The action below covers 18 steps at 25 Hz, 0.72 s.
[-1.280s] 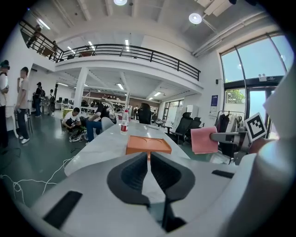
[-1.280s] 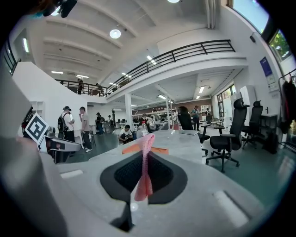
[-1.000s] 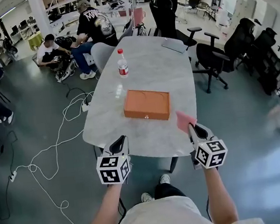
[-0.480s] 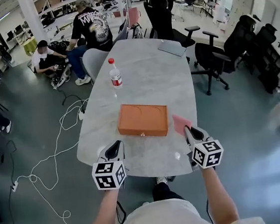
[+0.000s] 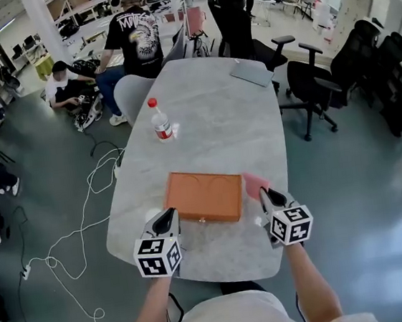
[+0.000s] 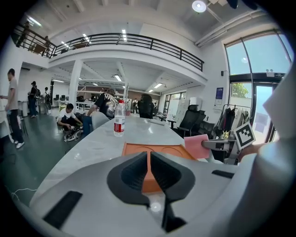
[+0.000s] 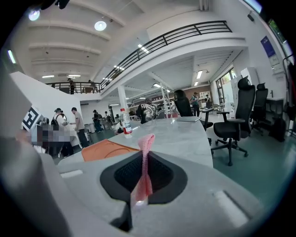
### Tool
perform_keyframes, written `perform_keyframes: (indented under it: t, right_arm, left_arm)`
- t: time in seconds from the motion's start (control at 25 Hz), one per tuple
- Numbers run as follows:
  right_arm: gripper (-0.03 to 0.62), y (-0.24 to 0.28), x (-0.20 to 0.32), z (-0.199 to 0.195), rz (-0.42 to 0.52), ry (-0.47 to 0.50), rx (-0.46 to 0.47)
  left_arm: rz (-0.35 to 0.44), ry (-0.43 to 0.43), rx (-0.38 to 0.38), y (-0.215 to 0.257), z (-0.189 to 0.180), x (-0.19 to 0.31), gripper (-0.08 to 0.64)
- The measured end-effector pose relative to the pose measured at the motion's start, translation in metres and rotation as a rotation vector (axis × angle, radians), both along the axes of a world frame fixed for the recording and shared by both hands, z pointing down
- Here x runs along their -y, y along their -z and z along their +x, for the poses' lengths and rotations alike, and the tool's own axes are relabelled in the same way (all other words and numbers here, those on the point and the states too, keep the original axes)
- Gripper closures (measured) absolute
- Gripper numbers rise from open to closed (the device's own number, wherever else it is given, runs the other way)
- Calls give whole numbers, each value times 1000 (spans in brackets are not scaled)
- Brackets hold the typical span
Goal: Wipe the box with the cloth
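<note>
An orange box (image 5: 203,196) lies flat near the close end of a grey worktop (image 5: 218,118), right in front of the person. Its long axis runs left to right across the worktop, with the right end slightly nearer the person. The lid faces up, and the side with a small clasp faces them.

The right gripper (image 5: 267,198) has its jaws pinching a pink cloth (image 5: 254,182), held upright just beside the box's right end. The left gripper (image 5: 167,221) hovers by the box's near left corner, jaws pressed together on nothing.

Wiping looks not yet begun; the whole lid is left to do.
</note>
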State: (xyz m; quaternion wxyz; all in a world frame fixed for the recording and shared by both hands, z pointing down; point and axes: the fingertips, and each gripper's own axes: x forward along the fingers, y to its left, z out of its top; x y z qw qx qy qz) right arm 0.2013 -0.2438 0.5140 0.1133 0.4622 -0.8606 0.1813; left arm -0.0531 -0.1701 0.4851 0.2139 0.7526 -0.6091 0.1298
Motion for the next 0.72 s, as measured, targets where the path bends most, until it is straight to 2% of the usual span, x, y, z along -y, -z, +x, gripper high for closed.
perform_keyframes:
  t: [0.2, 0.48, 0.72]
  right_arm:
    - [577, -22, 22, -4, -44, 30, 16]
    - [577, -39, 37, -22, -58, 119, 36]
    - [577, -47, 27, -33, -58, 181, -8]
  left_arm:
    - [-32, 27, 3, -7, 0, 19, 534]
    - [-59, 56, 25, -15, -3, 34, 534]
    - [-47, 47, 8, -14, -6, 31, 534]
